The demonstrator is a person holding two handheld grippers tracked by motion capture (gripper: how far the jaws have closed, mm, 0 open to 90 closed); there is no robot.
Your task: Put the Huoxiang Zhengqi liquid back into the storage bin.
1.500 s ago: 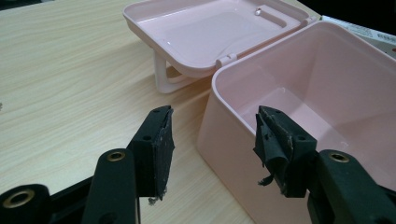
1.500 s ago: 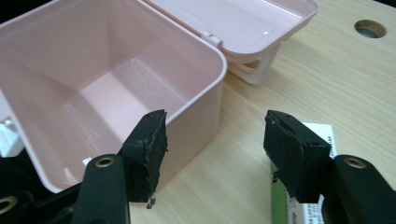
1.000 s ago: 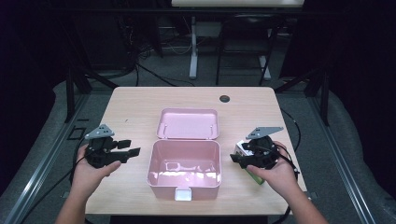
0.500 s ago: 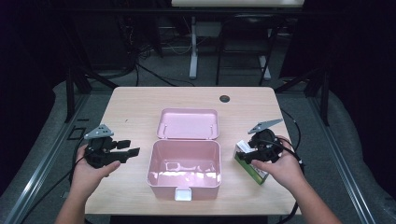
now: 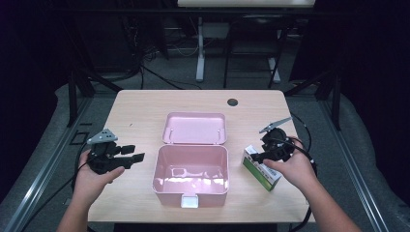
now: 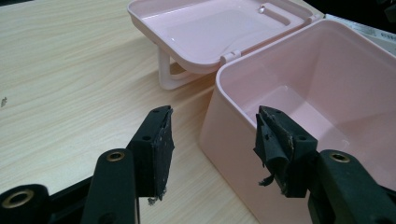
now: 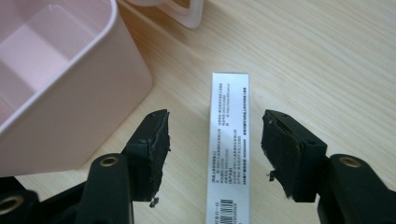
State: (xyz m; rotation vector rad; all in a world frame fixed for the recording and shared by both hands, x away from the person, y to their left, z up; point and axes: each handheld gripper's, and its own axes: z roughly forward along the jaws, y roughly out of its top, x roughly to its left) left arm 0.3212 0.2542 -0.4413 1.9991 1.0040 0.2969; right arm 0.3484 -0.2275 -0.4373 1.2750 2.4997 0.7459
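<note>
Right gripper view: right gripper (image 7: 212,140) jaws wide open, straddling the carton (image 7: 229,149) near the desk's right edge, holding nothing. Lower squarely, close on long sides. Left gripper (image 5: 131,153) open, empty, beside the pink box (image 5: 191,186).

We note a light wood-grain worktop (image 5: 145,111) with rounded corners, standing on a grey floor (image 5: 159,82). A round dark grommet (image 5: 232,102) sits near its far edge. Beyond it we see a white post (image 5: 200,53) of another table (image 5: 246,3), whose pale top edge runs along the upper border. Black cables (image 5: 159,77) trail over the floor there. Metal rails (image 5: 43,169) run along the left and right sides. The surroundings are dark, black on both flanks; light falls evenly on the worktop.
</note>
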